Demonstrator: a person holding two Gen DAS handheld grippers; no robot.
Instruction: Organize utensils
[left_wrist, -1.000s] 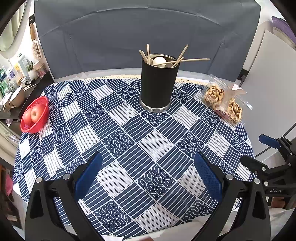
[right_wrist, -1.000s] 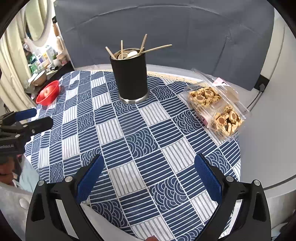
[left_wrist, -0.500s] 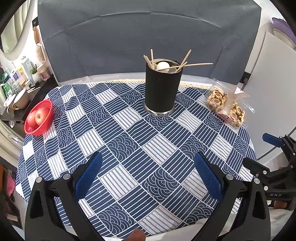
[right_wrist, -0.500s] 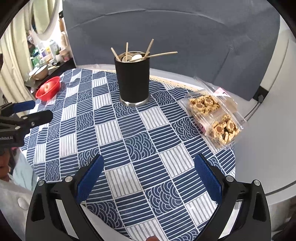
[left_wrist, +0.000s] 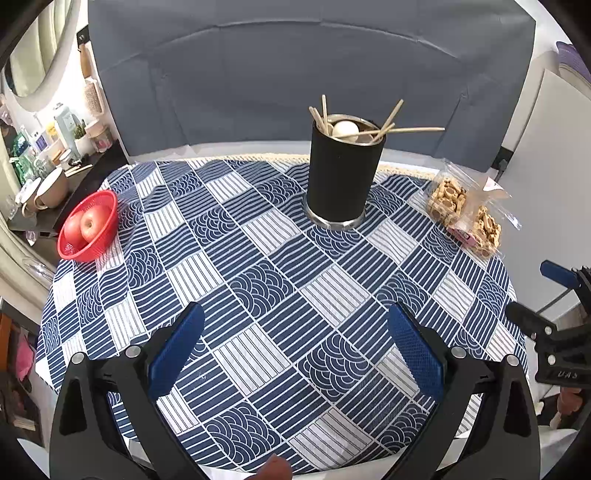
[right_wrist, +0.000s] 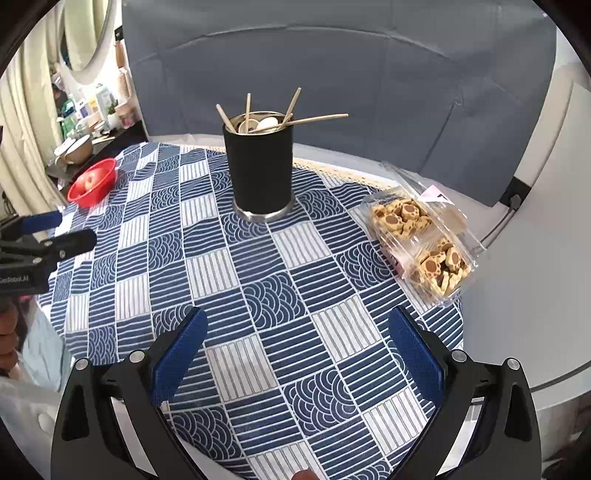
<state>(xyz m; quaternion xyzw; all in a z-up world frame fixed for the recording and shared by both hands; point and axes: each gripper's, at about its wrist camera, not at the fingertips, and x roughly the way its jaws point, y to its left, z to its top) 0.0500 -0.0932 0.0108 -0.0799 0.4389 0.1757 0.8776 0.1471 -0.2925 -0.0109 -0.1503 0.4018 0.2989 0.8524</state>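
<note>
A black utensil holder (left_wrist: 341, 181) stands at the far side of the round table; it also shows in the right wrist view (right_wrist: 260, 173). Wooden chopsticks (left_wrist: 406, 130) and a pale spoon (left_wrist: 345, 130) stick out of its top, one chopstick (right_wrist: 317, 119) lying across the rim to the right. My left gripper (left_wrist: 295, 347) is open and empty above the table's near edge. My right gripper (right_wrist: 297, 347) is open and empty, also near the front edge. Each gripper shows at the edge of the other's view.
A red basket with apples (left_wrist: 88, 227) sits at the table's left edge. A clear box of cookies (right_wrist: 421, 240) lies at the right edge. The blue patterned tablecloth (left_wrist: 258, 280) covers the table. A cluttered shelf (left_wrist: 44, 173) stands far left.
Both grippers have pulled back and risen a little from the table, so the holder sits lower and smaller in view. Both stay open.
</note>
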